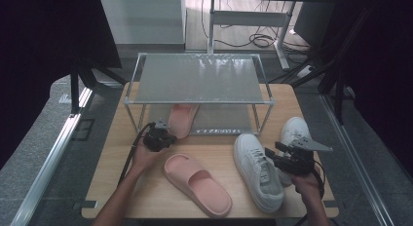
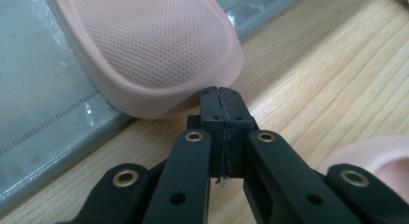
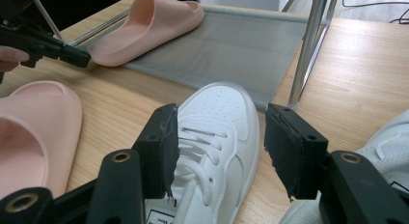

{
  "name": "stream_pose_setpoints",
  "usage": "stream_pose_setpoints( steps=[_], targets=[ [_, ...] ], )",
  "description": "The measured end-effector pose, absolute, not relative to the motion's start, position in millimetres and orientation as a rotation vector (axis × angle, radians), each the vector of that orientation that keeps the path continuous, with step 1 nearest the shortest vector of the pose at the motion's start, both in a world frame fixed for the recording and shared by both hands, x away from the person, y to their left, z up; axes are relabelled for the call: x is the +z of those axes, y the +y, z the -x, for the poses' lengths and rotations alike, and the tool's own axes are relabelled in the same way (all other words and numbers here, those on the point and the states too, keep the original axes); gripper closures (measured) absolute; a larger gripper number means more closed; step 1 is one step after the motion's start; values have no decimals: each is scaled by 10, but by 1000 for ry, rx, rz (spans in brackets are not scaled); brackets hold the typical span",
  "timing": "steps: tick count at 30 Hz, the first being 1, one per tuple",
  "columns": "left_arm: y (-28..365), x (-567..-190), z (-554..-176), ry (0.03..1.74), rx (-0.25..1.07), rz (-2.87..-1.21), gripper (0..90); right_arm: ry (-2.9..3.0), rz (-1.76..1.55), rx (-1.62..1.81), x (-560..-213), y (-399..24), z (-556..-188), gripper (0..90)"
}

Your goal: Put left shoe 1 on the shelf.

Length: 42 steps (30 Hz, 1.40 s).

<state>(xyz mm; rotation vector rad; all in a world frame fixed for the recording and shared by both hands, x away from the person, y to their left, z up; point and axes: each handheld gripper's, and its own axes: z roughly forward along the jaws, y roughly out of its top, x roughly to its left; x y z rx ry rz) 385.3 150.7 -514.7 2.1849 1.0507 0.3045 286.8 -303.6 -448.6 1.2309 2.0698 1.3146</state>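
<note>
No text can be read anywhere. The white sneaker (image 3: 212, 137) carries a small label on its tongue, but its print is cut off and too small to make out.

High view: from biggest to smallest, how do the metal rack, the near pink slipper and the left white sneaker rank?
1. metal rack, clearly the largest.
2-3. near pink slipper and left white sneaker: they look about the same length, so I won't rank them.

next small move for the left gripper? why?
Probably nudge the slipper further onto the lower shelf. The left gripper has its jaws shut with nothing between them, tips against the slipper's heel rim, and the heel overhangs the shelf mat's front edge onto the table. The right gripper is open over a white sneaker, not gripping.
</note>
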Motion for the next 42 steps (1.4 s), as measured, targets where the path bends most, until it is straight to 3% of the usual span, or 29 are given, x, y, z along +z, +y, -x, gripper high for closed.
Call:
stream_pose_setpoints(
  steps=[42],
  targets=[
    [1301,-5131,-3974,1087,312,-2150,880,2061,-1235,1316,-4486,-3066,-2861,469]
  ],
)
